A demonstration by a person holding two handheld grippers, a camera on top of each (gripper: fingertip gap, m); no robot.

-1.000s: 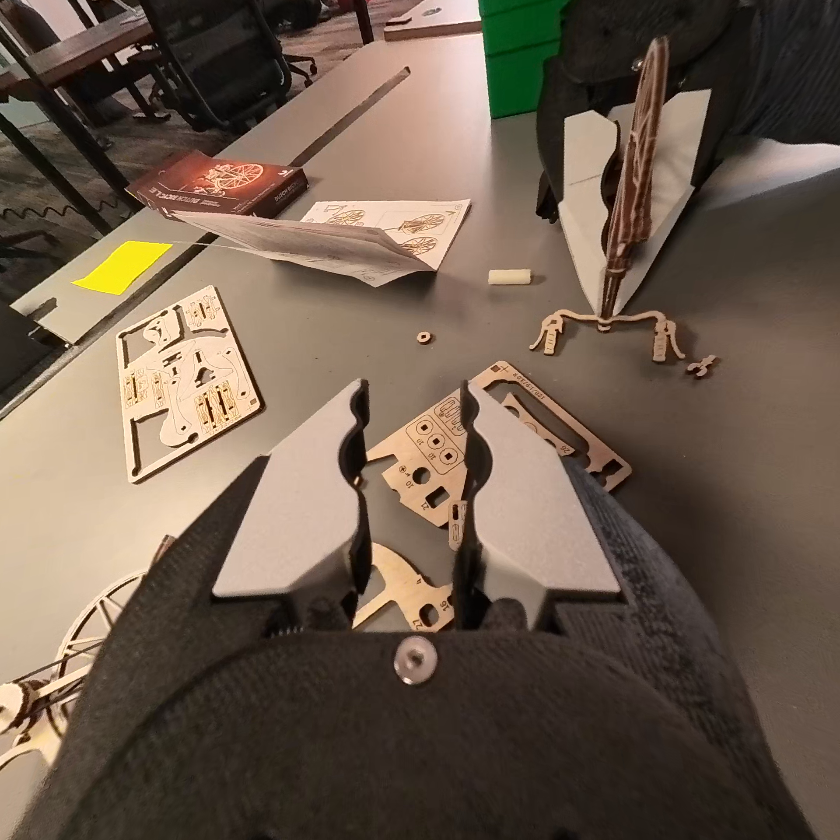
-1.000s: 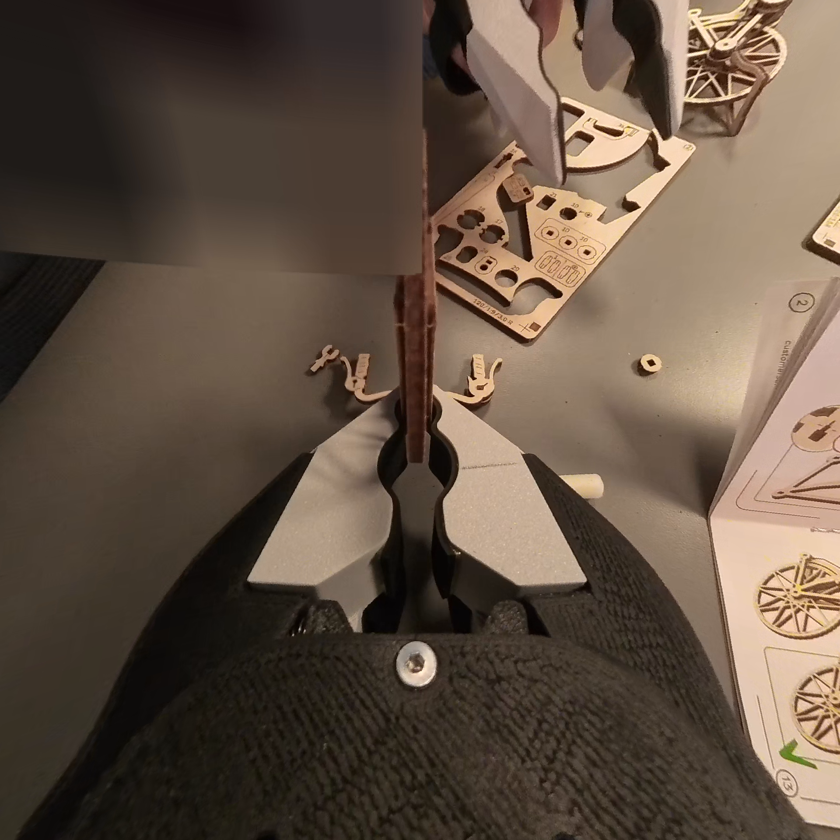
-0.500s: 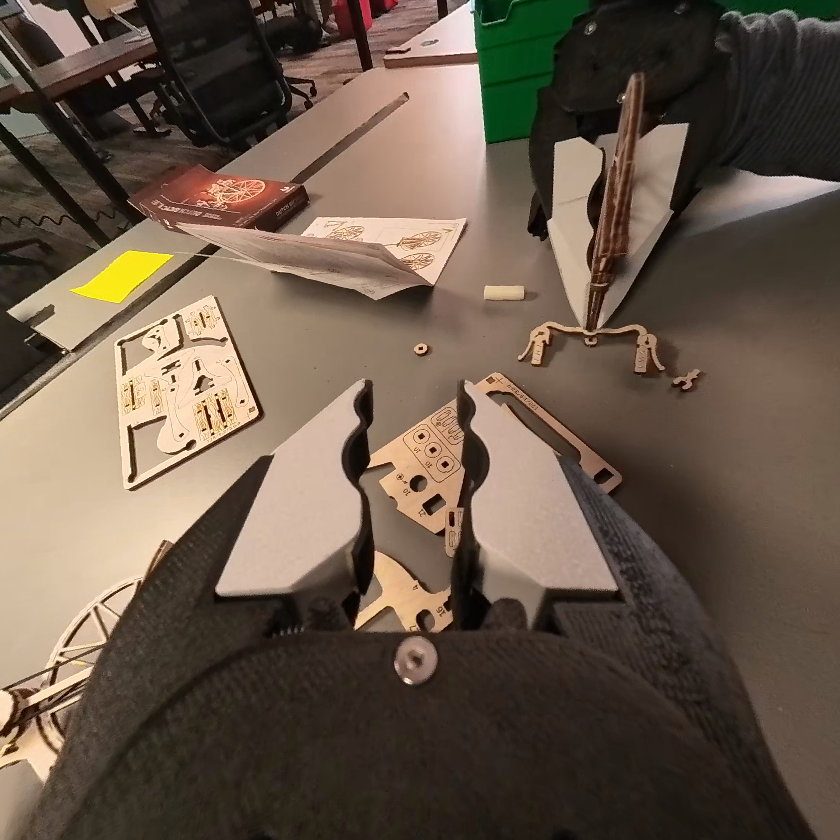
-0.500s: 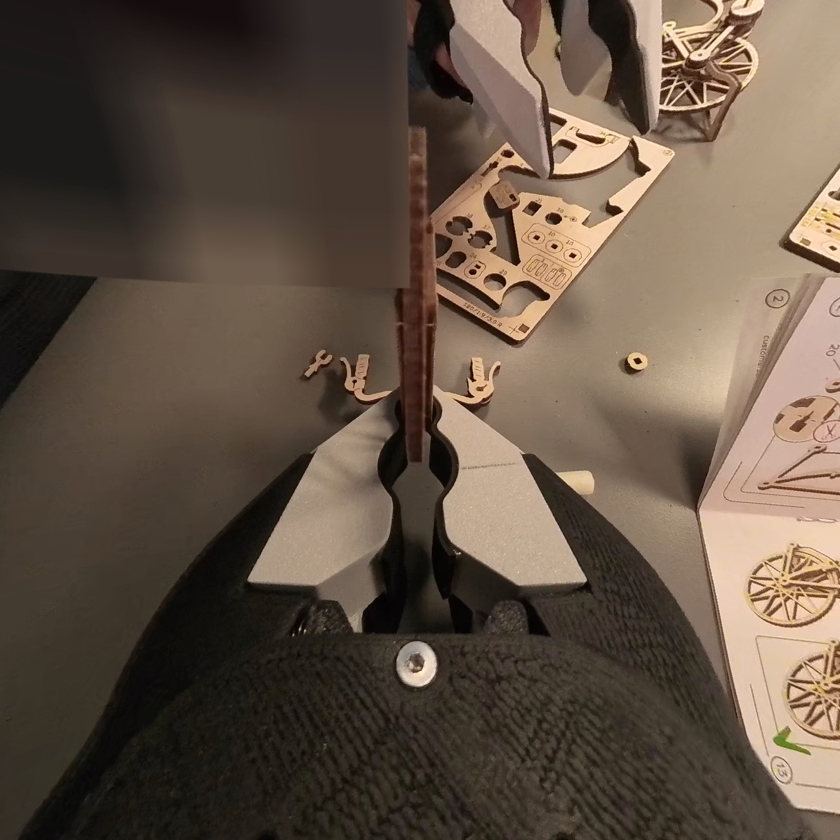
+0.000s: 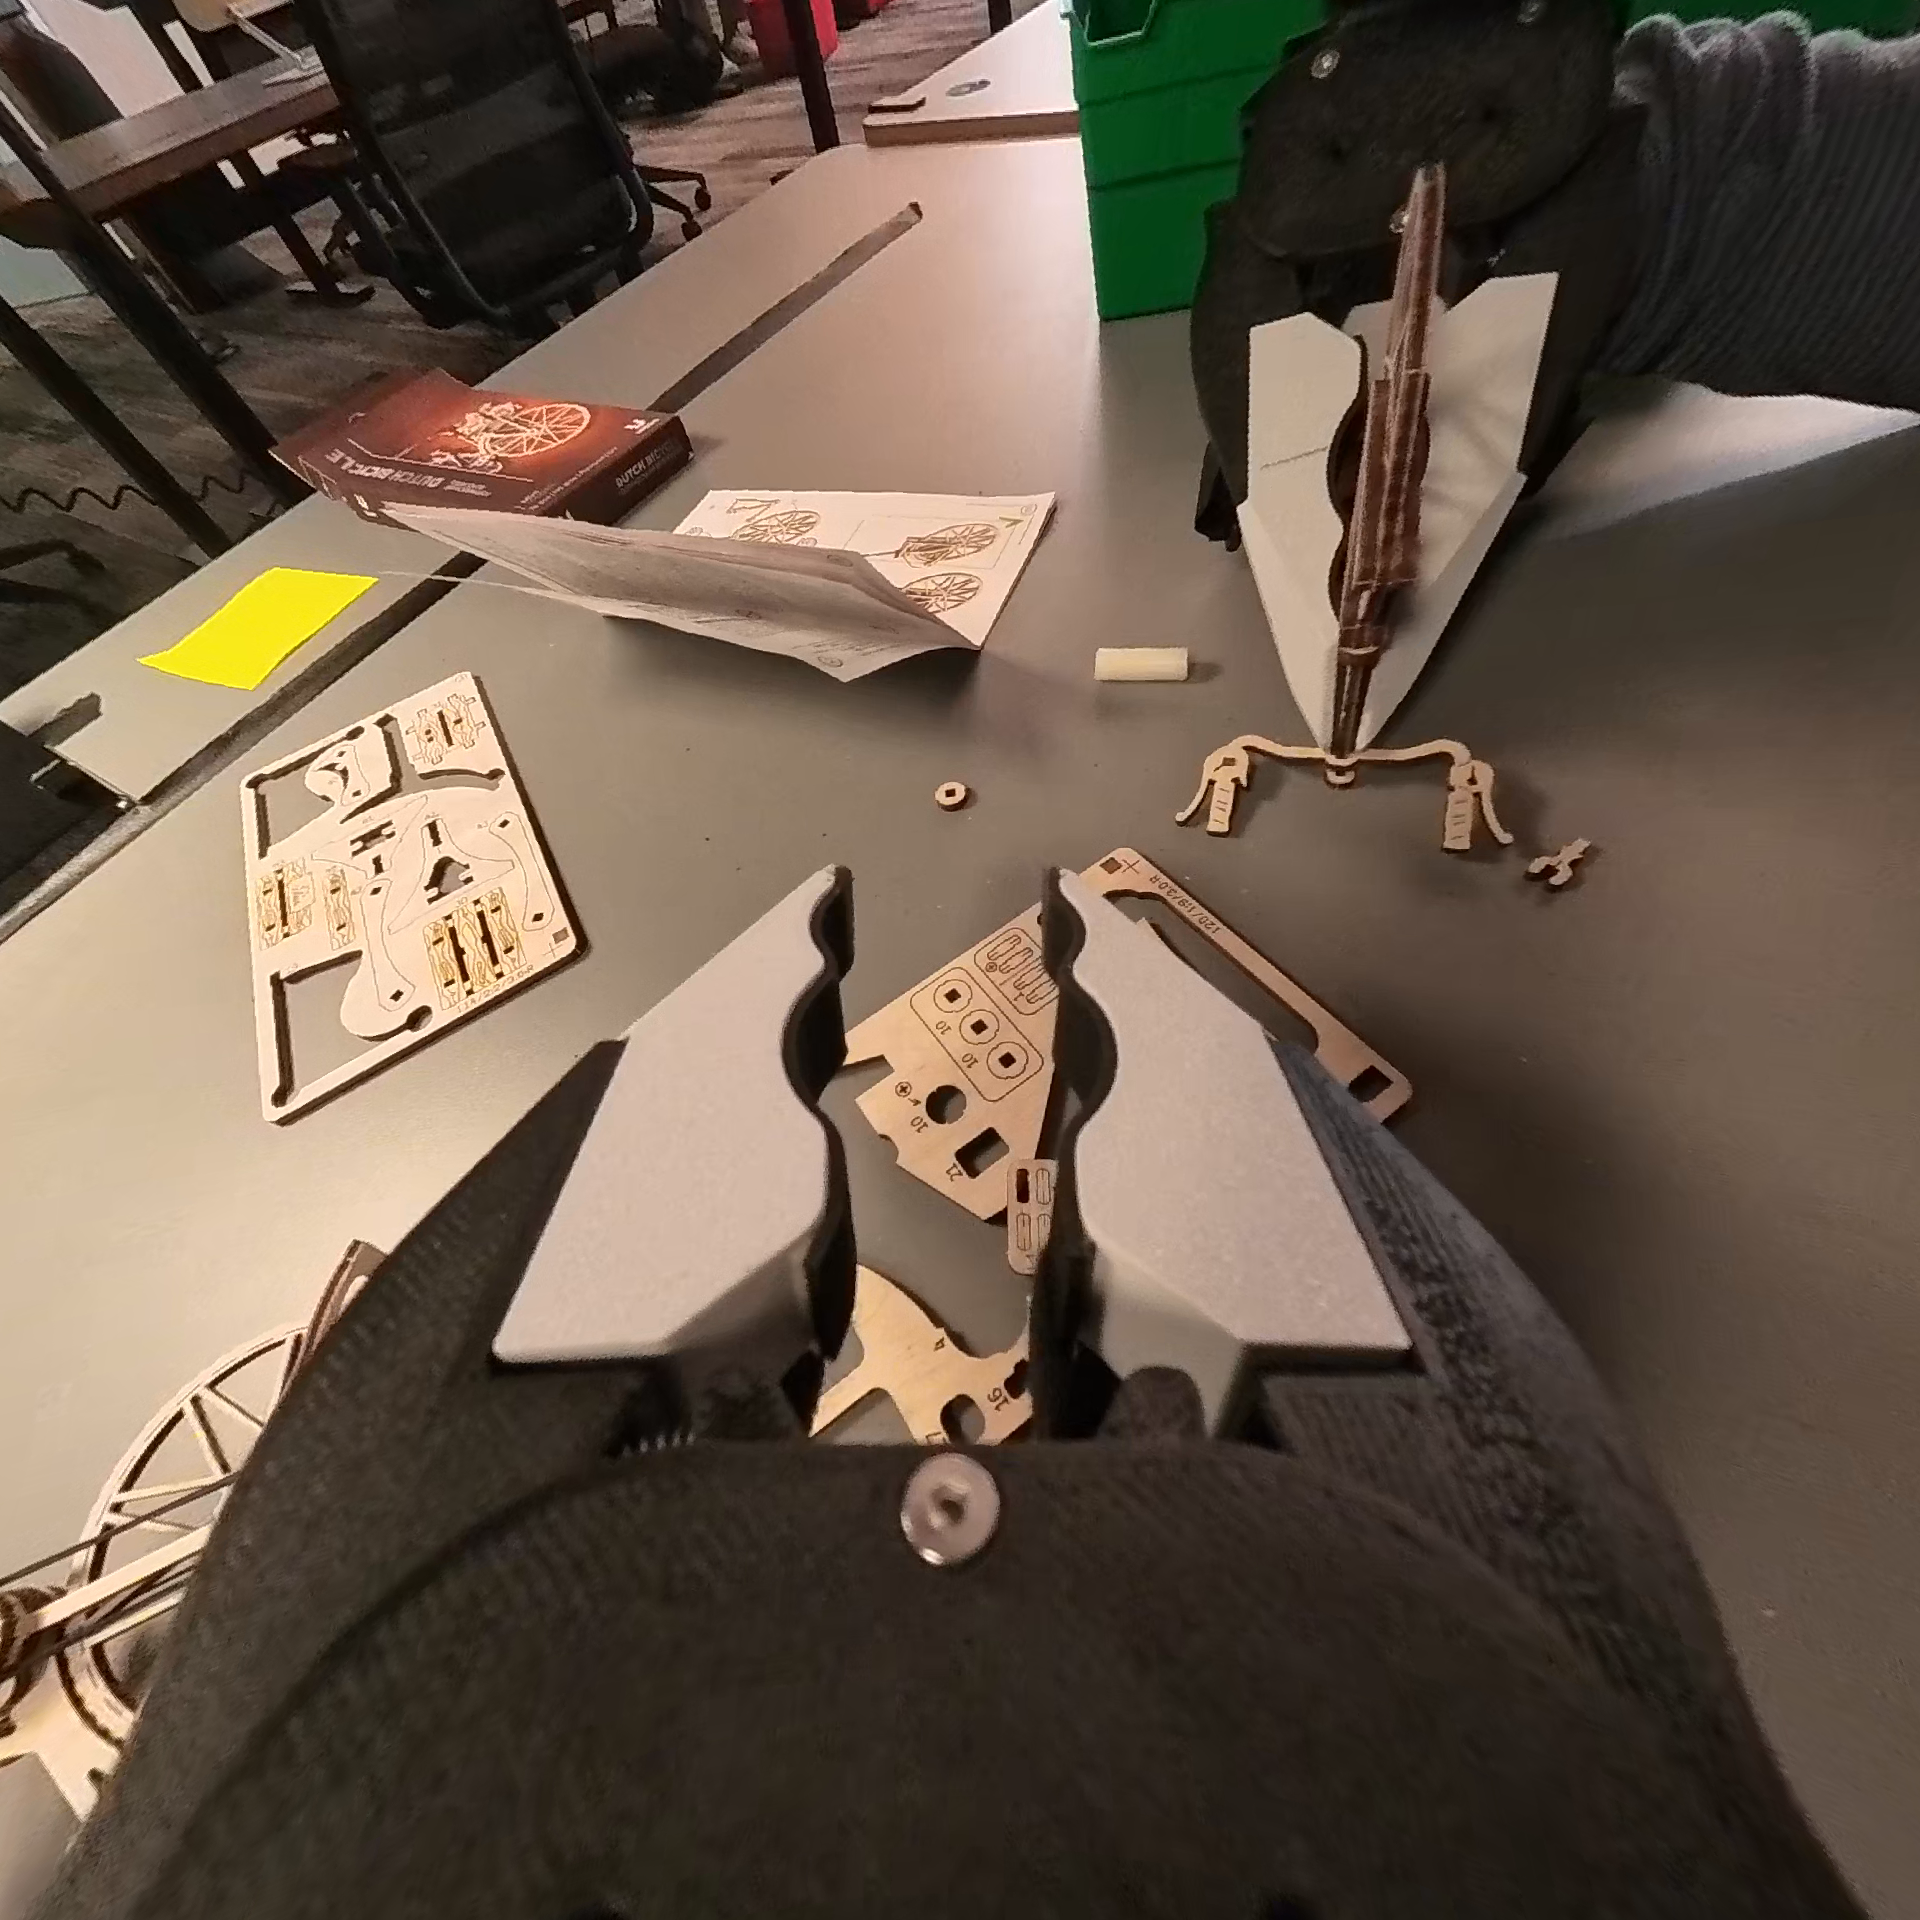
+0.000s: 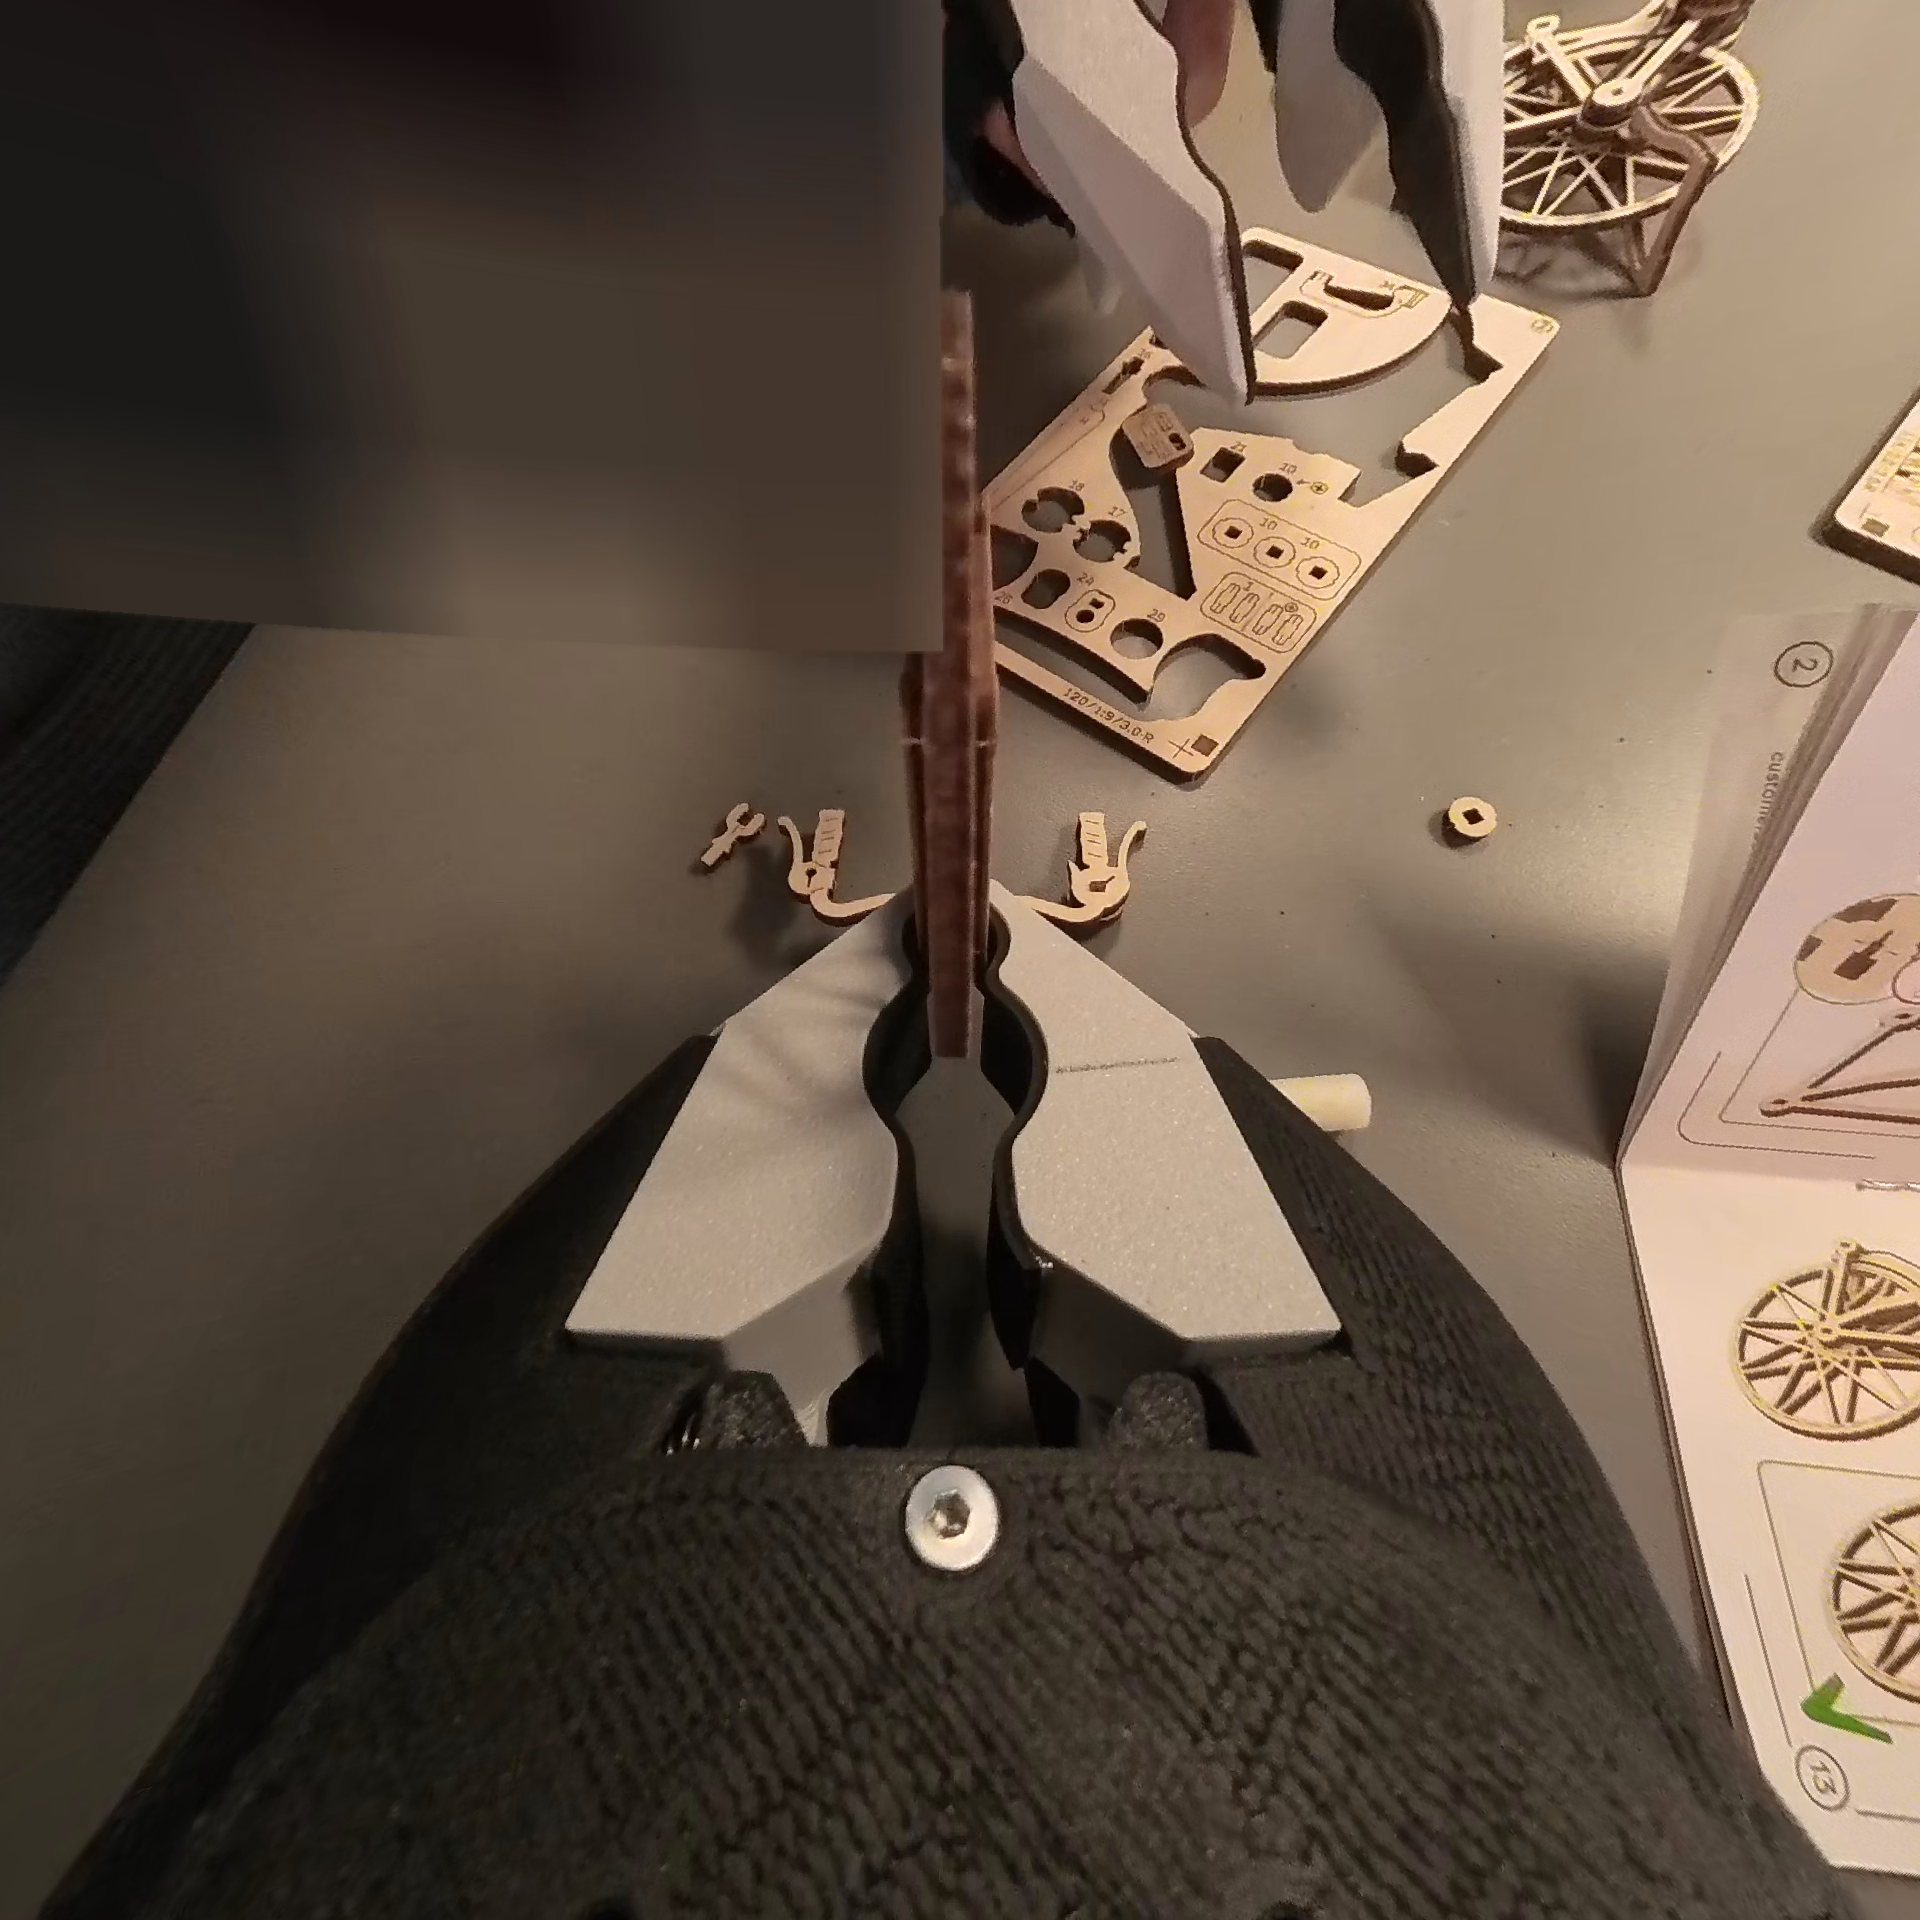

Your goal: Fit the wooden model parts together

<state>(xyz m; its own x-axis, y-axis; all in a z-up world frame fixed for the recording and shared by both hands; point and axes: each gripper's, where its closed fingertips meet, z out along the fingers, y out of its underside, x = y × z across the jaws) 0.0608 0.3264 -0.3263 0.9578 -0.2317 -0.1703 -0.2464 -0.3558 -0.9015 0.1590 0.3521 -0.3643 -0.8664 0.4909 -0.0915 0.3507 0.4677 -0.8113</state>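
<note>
My right gripper point(image 6: 951, 925) is shut on a dark brown wooden part point(image 6: 951, 727) and holds it edge-on and upright. In the left wrist view this part point(image 5: 1387, 468) meets the middle of a pale handlebar-shaped piece point(image 5: 1340, 764) on the table with its lower end. I cannot tell whether it is seated. My left gripper point(image 5: 945, 894) is open and empty above a punched wooden parts sheet point(image 5: 966, 1039). A small loose part point(image 5: 1034, 1216) rests on that sheet. The left gripper point(image 6: 1345, 343) also shows in the right wrist view, above the sheet point(image 6: 1195, 582).
A tiny wooden piece point(image 5: 1558, 862), a small washer point(image 5: 951, 797) and a white cylinder point(image 5: 1140, 665) lie loose. An open instruction booklet point(image 5: 790, 582), a brown box point(image 5: 488, 447), a second parts sheet point(image 5: 395, 914), a built wheel assembly point(image 6: 1621, 135) and a green crate point(image 5: 1153, 156) surround them. The gap from one gripper's tips to the other's is roughly 12 cm. Between my right fingertips and the tiny wooden piece point(image 5: 1558, 862) there is roughly 5 cm. My right wrist view point(image 6: 738, 820) looks at it from another angle.
The left gripper has drawn back slightly over the sheet and stays open. The right gripper keeps the dark part upright on the handlebar piece.
</note>
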